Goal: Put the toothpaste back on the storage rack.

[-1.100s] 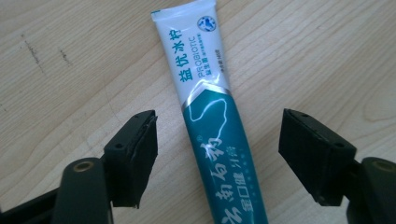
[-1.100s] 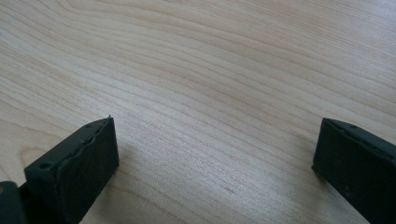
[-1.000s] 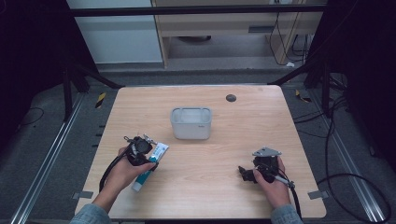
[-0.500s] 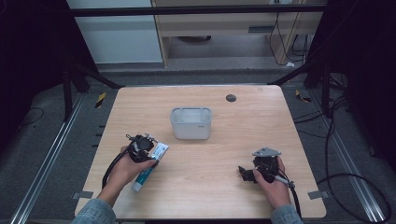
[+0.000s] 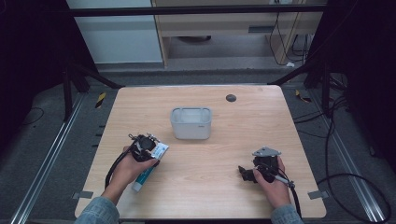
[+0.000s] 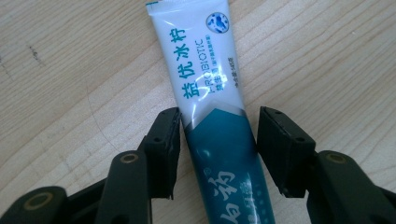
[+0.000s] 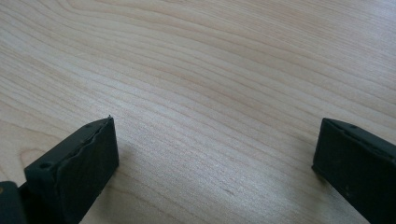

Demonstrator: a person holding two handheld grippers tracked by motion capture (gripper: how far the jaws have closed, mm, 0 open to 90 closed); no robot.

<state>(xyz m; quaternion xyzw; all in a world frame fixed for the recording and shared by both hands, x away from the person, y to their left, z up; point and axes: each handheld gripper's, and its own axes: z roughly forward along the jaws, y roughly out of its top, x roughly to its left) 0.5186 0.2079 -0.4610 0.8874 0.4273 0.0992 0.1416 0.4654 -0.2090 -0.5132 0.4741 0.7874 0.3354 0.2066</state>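
- Nearest the table's front edge, on the person's left, the left hand (image 5: 125, 169) holds the left gripper (image 5: 145, 148) low over a toothpaste tube (image 5: 150, 161) that lies flat on the wooden table (image 5: 261, 112).
- From the left gripper view, the tube (image 6: 219, 135) runs lengthwise between the two black jaws, white with teal lettering at its far end and dark teal toward the camera; the jaws have just been closing around it, the one on the left of that view at or nearly at the tube's edge and the other with a thin gap left, so no firm pinch shows.
- Across on the right, well apart from the tube, the right hand (image 5: 275, 186) rests the right gripper (image 5: 247, 172) on the table, a grey three-cornered plate on top.
- Its own view shows the right gripper (image 7: 215, 154) with jaws spread wide over bare wood grain, nothing between them.
- Farther in, near the middle of the table, stands a small translucent white container (image 5: 191, 123), apart from both grippers.
- Beyond it, toward the far edge, sits a small dark round disc (image 5: 230, 98).
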